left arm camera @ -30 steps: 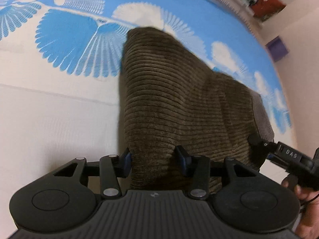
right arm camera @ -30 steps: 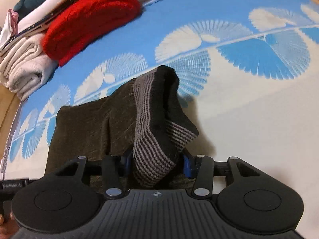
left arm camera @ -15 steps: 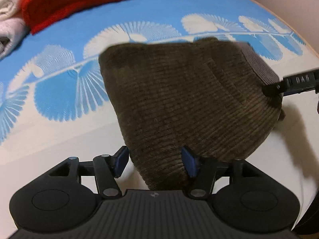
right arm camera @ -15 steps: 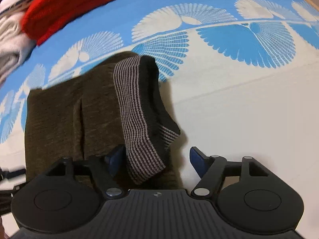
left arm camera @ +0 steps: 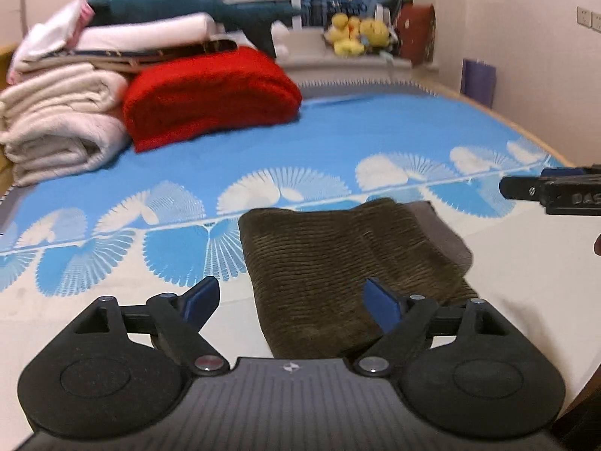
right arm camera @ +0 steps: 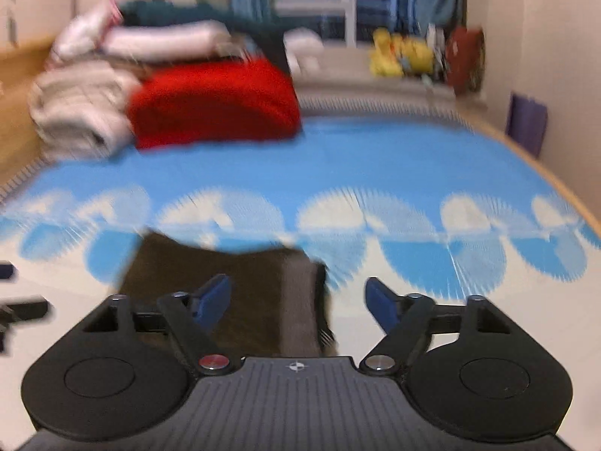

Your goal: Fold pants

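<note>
Nearest you, your left claw (left arm camera: 289, 302) has just been opening; its blue pads stand wide apart with nothing pinched, the pants lying on the bed beyond and below them. Your right claw (right arm camera: 298, 300) has likewise just been opening and grips nothing. Just past both, the pants (left arm camera: 349, 274) lie folded into a compact brown corduroy bundle on the bed (left arm camera: 338, 143), with the grey striped waistband at the bundle's right edge. The right-wrist view is badly blurred, so the fold's neatness is hard to judge there. Farther back, a red blanket (left arm camera: 210, 94) rests beside a stack of pale folded linens (left arm camera: 64, 112), and yellow plush toys (left arm camera: 355, 32) sit on the windowsill.
</note>
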The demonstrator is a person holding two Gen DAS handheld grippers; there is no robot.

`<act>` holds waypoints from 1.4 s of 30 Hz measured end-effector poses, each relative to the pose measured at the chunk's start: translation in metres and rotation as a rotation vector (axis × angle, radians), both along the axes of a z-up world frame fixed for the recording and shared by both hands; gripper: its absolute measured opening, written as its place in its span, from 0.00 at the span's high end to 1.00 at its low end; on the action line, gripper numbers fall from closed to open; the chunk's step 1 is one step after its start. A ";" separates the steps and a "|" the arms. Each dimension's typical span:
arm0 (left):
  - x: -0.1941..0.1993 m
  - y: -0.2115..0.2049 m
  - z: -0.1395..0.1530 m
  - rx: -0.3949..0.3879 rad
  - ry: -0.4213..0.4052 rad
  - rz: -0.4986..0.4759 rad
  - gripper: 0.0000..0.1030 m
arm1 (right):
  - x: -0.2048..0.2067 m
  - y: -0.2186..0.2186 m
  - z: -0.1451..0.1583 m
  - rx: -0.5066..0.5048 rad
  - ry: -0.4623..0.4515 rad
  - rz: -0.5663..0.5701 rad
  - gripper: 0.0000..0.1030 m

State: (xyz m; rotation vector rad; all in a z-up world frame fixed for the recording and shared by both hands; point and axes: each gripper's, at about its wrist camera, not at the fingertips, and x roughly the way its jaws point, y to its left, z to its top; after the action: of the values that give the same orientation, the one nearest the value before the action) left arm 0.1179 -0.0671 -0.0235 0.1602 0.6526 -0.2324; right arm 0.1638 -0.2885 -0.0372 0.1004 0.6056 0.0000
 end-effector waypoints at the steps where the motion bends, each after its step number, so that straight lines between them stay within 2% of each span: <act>1: -0.011 -0.001 -0.001 -0.019 0.001 -0.002 0.08 | -0.014 0.004 0.008 0.001 -0.040 0.018 0.12; 2: -0.020 0.000 -0.005 -0.039 0.016 -0.005 0.02 | -0.028 0.007 0.013 -0.003 -0.072 0.033 0.08; 4: -0.036 0.000 -0.019 -0.073 0.048 0.004 0.01 | -0.054 0.013 0.015 -0.008 -0.120 0.044 0.05; 5: -0.044 -0.001 -0.030 -0.068 0.056 0.019 0.01 | -0.066 0.015 0.010 -0.007 -0.130 0.045 0.05; 7: -0.046 -0.008 -0.044 0.012 0.119 0.075 0.01 | -0.076 0.019 0.000 0.015 -0.091 0.026 0.05; 9: -0.049 -0.010 -0.042 0.012 0.078 0.075 0.01 | -0.085 0.019 -0.009 0.086 -0.069 0.001 0.05; 11: -0.046 -0.011 -0.044 0.039 0.080 0.087 0.01 | -0.082 0.022 -0.019 0.101 0.003 -0.011 0.05; 16: -0.035 0.001 -0.052 -0.034 0.160 0.159 0.01 | -0.073 0.032 -0.032 0.049 0.058 -0.027 0.05; 20: -0.026 0.006 -0.053 -0.062 0.169 0.194 0.01 | -0.072 0.040 -0.035 0.038 0.052 -0.026 0.05; 27: -0.027 -0.002 -0.055 -0.007 0.134 0.184 0.01 | -0.067 0.052 -0.035 0.008 0.071 -0.005 0.05; 33: -0.020 0.002 -0.060 -0.030 0.175 0.210 0.01 | -0.064 0.053 -0.046 0.011 0.107 -0.025 0.05; 42: -0.020 -0.003 -0.062 -0.021 0.170 0.200 0.01 | -0.066 0.059 -0.045 -0.010 0.088 0.011 0.05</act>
State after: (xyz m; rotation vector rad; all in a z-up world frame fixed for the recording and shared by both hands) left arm 0.0980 -0.0703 -0.0858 0.0545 0.8295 -0.0605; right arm 0.0981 -0.2291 -0.0823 0.0876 0.6939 0.0029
